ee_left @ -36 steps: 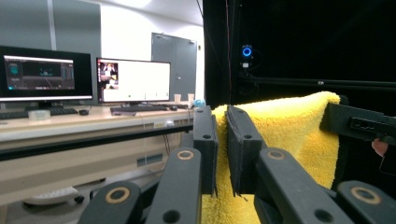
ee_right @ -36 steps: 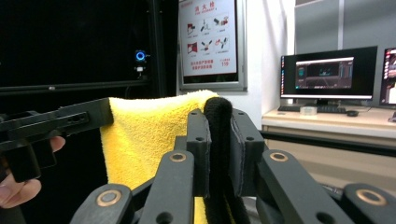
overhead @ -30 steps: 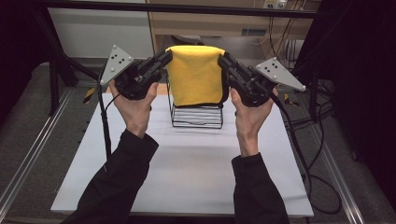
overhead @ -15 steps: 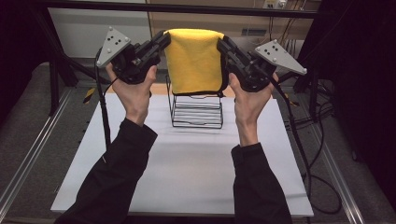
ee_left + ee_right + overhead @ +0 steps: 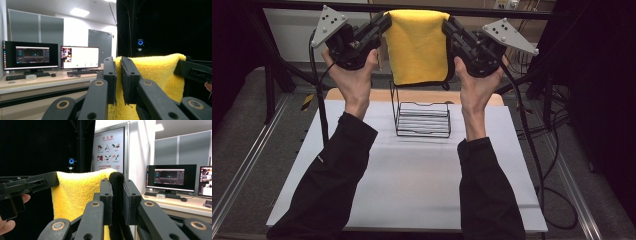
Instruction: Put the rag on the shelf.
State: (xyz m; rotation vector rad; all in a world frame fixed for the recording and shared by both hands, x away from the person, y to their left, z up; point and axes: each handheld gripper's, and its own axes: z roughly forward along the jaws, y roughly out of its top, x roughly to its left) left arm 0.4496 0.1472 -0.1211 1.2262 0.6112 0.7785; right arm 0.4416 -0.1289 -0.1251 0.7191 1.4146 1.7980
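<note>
Left claw (image 5: pixel 386 21): we clamp one top corner of the yellow towel (image 5: pixel 418 45) | right claw (image 5: pixel 447 22): we clamp its black-edged opposite corner | towel: hangs spread above the wire rack (image 5: pixel 422 117), clear of it | rack: on the tabletop (image 5: pixel 412 190)

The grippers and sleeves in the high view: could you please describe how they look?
Both the left gripper and right gripper are black, each topped by a grey three-cornered plate with small holes and trailing a black cable. Brass-coloured pivots show on the linkages. The person wears long black sleeves.
</note>
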